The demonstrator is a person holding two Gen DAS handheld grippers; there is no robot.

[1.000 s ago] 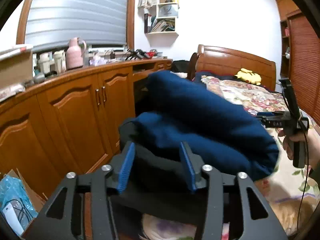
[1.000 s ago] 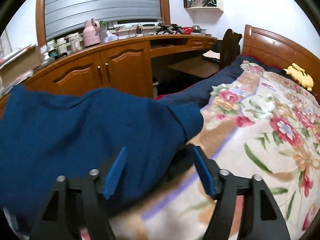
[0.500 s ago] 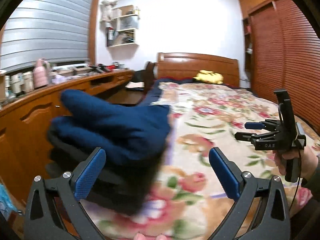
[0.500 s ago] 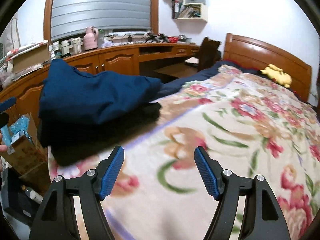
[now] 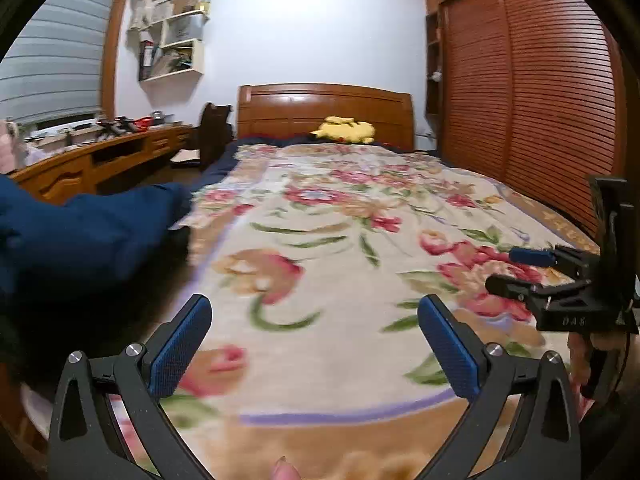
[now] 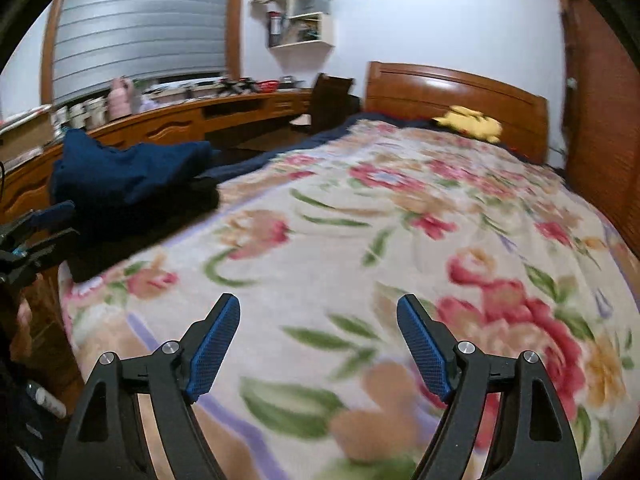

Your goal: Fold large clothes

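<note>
Light: bright and even
Blur: flowery blanket (image 6: 360,240) looks smeared
Edges: bent round, dark corners
Tongs: sharp

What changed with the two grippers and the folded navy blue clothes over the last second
Both grippers let go. A second ago each was closed around the folded navy blue garment; now the left gripper and right gripper are open, empty and pulled back over the floral blanket. The garment lies on the black clothing at the blanket's left edge. The yellow plush toy stayed by the headboard.
</note>
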